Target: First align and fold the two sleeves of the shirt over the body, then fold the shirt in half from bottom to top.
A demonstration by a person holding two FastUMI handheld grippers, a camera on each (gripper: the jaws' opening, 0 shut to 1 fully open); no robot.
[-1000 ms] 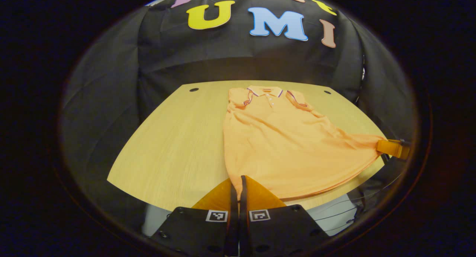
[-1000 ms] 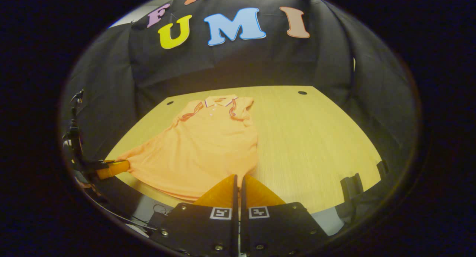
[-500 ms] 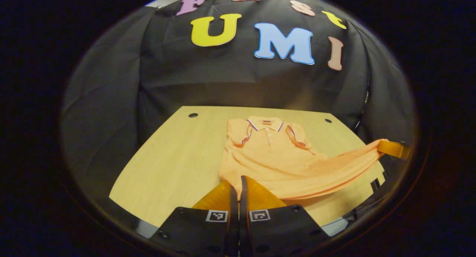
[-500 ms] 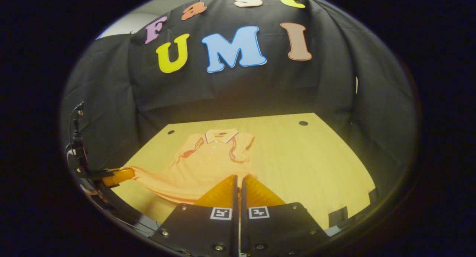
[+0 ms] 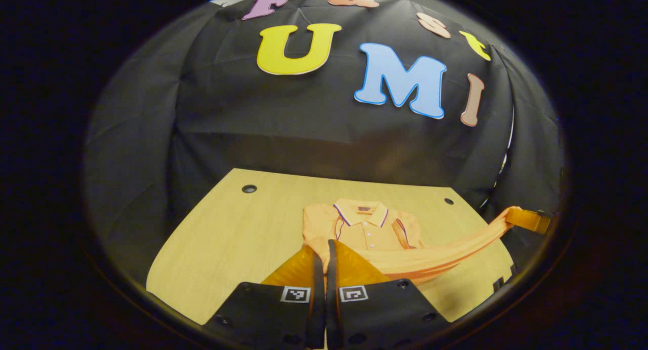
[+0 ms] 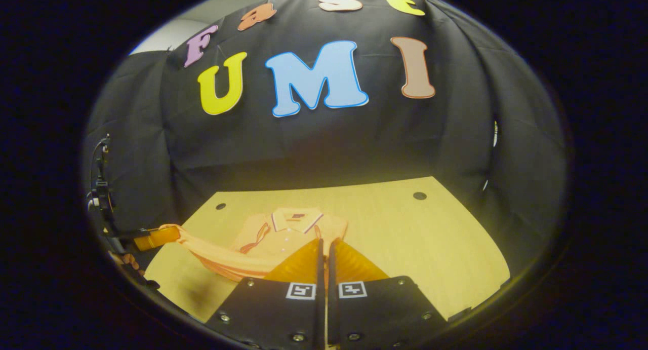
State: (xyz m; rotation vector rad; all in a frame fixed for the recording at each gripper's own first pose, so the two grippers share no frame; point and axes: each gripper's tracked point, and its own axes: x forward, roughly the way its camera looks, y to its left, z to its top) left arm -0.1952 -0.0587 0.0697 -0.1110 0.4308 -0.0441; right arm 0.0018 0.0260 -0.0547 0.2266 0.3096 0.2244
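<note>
Looking along the left gripper (image 5: 324, 248), we see its two fingers pressed together on a bottom corner of the orange short-sleeved polo shirt (image 5: 372, 231), the cloth pinched between them with no gap. In the right gripper view, the right gripper (image 6: 324, 248) is closed the same way on the shirt's (image 6: 283, 233) other bottom corner.

The shirt lies on the pale wooden tabletop (image 5: 238, 233) with its collar (image 5: 362, 211) toward the black cloth wall (image 5: 283, 122). Both sleeves are folded in over the body, their dark-trimmed edges running down either side of the button placket. The collar end lies flat on the wood, while the hem is lifted off the table and stretched as a taut band between the two grippers, above the lower body of the shirt.

In the left gripper view, we see the right gripper far to the right edge, the hem running out to it. In the right gripper view, the left gripper sits at the far left edge, with fingers of the person's hand (image 6: 129, 261) just below it and a cable stand (image 6: 101, 188) behind.

Two small dark round holes (image 5: 248, 188) mark the table's far corners.
</note>
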